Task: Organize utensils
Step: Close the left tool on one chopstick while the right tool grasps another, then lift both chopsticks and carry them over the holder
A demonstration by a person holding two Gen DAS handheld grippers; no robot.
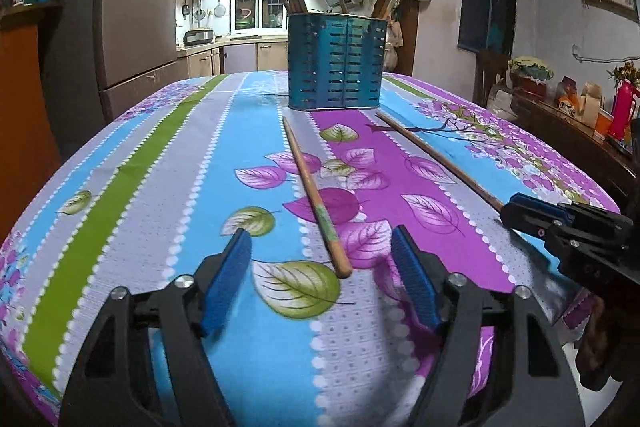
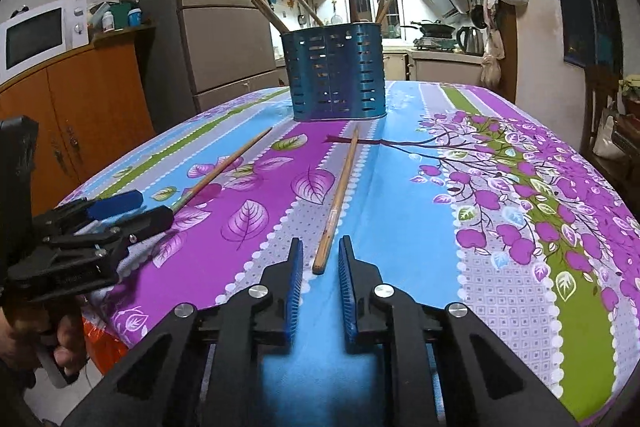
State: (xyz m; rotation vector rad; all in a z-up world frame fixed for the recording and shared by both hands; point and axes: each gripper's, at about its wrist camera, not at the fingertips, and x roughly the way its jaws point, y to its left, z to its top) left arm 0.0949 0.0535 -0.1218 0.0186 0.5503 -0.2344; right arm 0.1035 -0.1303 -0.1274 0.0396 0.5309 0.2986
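Floral cloth in purple, blue and green covers the table (image 1: pixel 120 195), which fills the lower two thirds of both views. At upper centre of each frame stands the blue slotted holder (image 1: pixel 337 63), upright near the far edge of the table, with several wooden sticks already leaning inside it. I judge that much of the sorting is done.

Two chopsticks lie flat on the cloth, well apart from each other, both with their far ends pointing toward the holder. From what I see, these two are what is left.

In the left wrist view, the left chopstick (image 1: pixel 316 195) runs from just below the holder down to centre frame. My left gripper (image 1: pixel 320 239) is spread wide, its fingers to either side of the stick's near end, which sits between the fingertips without touching either, as far as I can tell.

In the right wrist view, the right chopstick (image 2: pixel 338 201) lies at centre. My right gripper (image 2: pixel 318 247) is narrower but not closed, its blue pads flanking the thick near end with a gap on both sides.

Neither stick is gripped yet, so I take it both pickups and both drops into the holder remain.
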